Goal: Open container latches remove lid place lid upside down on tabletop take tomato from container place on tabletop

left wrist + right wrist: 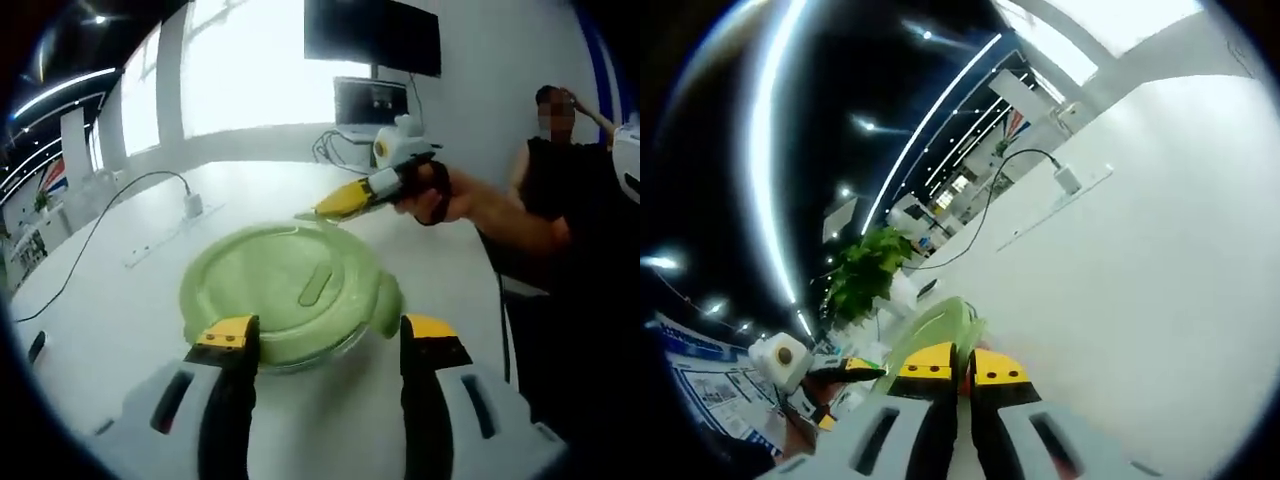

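Left gripper (325,335) released above green lid (285,290) (no legible writing); right gripper (951,369) jaws clenched.

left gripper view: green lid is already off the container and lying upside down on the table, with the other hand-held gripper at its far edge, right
Not quite. In the left gripper view the green lid is on the container, not off and upside down. The right hand-held gripper is indeed at its far edge on the table.

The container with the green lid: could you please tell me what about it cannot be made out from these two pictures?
- Contents: in the left gripper view the green lid covers the container; no tomato is visible.
- Latches: the far one sits behind the right claw; its state is unclear.
- Right gripper view: the right claw looks closed at the lid edge, but blur leaves the grip unsettled.
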Action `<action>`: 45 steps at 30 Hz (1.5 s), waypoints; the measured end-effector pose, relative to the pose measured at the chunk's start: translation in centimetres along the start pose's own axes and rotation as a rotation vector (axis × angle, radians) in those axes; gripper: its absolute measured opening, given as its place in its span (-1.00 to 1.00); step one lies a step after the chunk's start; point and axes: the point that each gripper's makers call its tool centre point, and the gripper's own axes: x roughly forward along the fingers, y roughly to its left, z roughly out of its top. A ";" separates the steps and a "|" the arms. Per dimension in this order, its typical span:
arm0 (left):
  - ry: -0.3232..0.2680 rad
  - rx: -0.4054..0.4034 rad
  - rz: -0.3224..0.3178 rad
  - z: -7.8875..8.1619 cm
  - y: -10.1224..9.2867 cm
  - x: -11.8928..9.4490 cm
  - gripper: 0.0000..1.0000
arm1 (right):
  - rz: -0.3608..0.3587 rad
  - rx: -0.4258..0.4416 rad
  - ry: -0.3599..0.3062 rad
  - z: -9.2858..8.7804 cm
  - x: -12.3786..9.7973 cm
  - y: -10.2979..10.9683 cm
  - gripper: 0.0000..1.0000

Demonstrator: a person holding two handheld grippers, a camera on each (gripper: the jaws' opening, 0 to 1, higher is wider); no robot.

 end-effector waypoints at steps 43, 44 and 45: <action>-0.266 -0.108 0.068 -2.5 1.5 -5.7 -0.26 | -0.229 -0.045 -0.321 -2.7 -4.1 1.2 -0.98; -0.266 -0.108 0.068 -2.5 1.5 -5.7 -0.26 | -0.238 -0.034 -0.341 -2.8 -4.2 1.2 -0.98; -0.265 -0.106 0.068 -2.5 1.5 -5.7 -0.26 | -0.242 -0.038 -0.348 -3.2 -4.2 1.4 -0.98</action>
